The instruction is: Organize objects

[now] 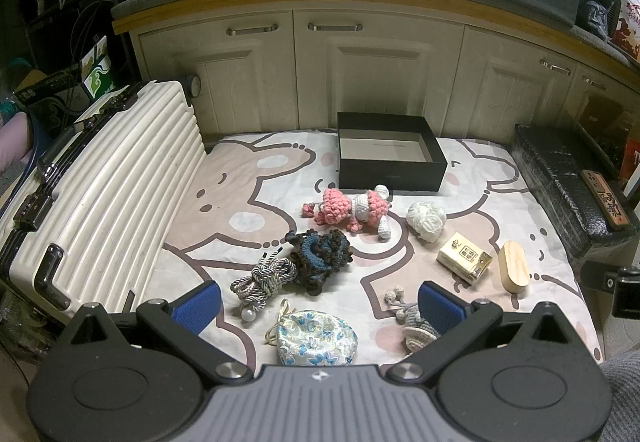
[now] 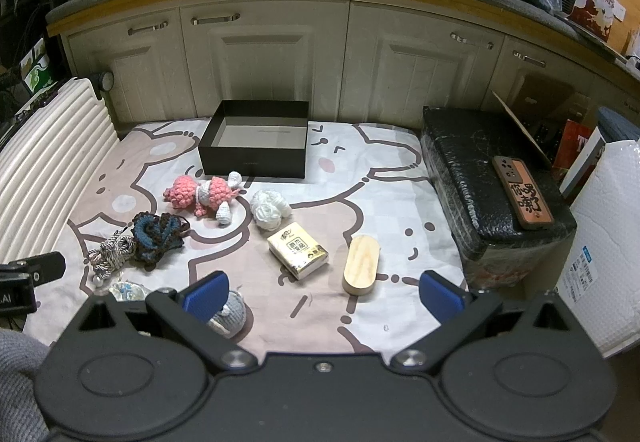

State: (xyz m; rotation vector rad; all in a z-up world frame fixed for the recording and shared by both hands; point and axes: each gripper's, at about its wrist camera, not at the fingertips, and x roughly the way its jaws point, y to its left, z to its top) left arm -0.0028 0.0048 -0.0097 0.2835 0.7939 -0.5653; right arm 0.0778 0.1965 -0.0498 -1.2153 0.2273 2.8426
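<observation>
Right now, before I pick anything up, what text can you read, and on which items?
".AI": black left gripper body, at the right view's left edge.
Wooden plaque: large carved Chinese characters, not surely readable.
Tissue pack: print too blurred.
Black box: faint line inside, unreadable.

Left gripper (image 1: 320, 302): jaws wide apart, empty, lower frame. Right gripper (image 2: 324, 292): jaws wide apart, empty, lower frame.

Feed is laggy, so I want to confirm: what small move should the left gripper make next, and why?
Probably ease the left gripper down onto the floral pouch: its jaws are open and empty, the pouch lies right between them, and the black box beyond is empty, ready to receive items.
</observation>
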